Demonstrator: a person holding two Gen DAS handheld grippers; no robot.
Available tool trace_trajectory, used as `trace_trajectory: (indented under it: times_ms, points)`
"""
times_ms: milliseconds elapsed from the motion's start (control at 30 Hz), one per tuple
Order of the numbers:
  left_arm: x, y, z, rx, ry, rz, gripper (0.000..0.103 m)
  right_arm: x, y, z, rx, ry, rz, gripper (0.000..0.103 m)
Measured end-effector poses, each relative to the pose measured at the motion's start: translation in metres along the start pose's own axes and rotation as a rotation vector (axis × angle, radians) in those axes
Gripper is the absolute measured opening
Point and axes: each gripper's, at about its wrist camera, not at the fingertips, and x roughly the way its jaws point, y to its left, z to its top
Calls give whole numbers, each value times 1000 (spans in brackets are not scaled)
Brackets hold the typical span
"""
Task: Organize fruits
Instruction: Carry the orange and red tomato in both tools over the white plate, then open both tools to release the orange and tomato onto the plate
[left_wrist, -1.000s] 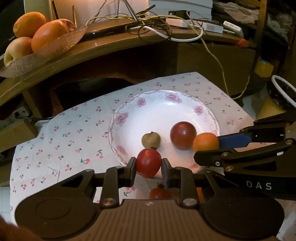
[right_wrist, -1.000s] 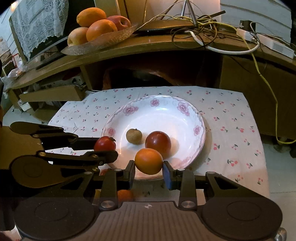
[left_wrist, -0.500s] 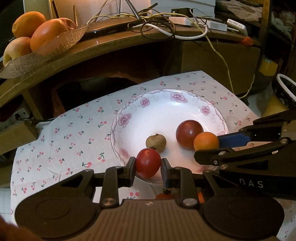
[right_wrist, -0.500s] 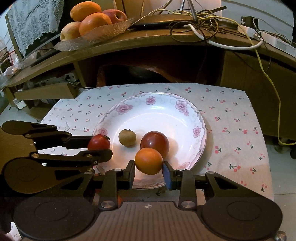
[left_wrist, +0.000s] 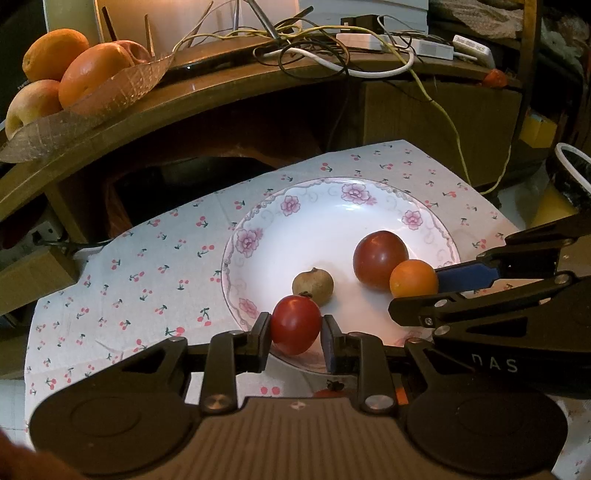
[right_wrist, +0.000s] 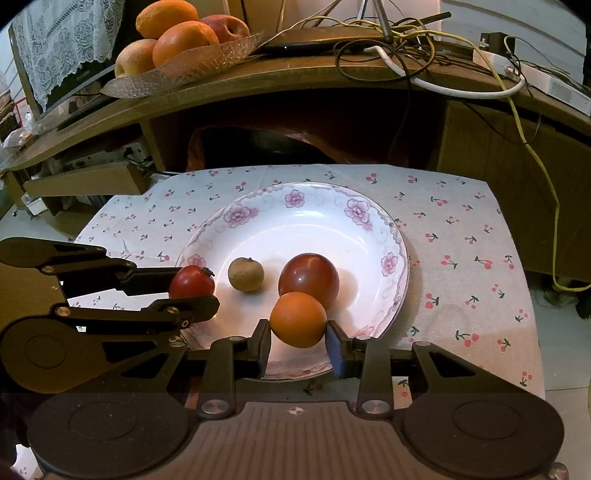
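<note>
Cherry-print cloth (right_wrist: 461, 236) covers the tabletop. Left gripper (left_wrist: 295, 334) fingers clamp a red tomato (left_wrist: 295, 325) over the plate's (right_wrist: 314, 221) near rim. Right gripper (right_wrist: 298, 341) fingers are opening around a small orange (right_wrist: 298, 319), seemingly touching it. Beyond lie a dark red fruit (right_wrist: 309, 278) and a brown fruit (right_wrist: 245, 274).

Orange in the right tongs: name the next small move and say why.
Probably finish letting go: the right tongs are opening around the orange, which sits low over the plate beside the dark red fruit. The left tongs hold the red tomato.
</note>
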Motion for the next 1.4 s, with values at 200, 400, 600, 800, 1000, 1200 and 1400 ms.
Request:
trace_trajectory:
  times_ms: [200,400,600,800,1000,1200,1400]
  points:
    - [0,0,0,2,1,3,33,0,0,0,-2,-2,-4,37]
    - [-1,1,0,4,-4,11,34,-1,1,0,-3,-9,-5,38]
    - [-3,0,1,9,-12,19,34,-3,0,1,0,-18,-8,41]
    - [-9,1,2,12,-26,20,39,-8,-2,1,1,-36,-11,45]
    - [-13,0,2,23,-36,30,40,-14,-5,2,-2,-59,-16,48]
    - [-18,1,2,23,-44,28,41,-18,-10,2,12,-71,-25,48]
    - [-26,0,0,33,-50,24,42,-26,-11,-1,9,-81,-22,48]
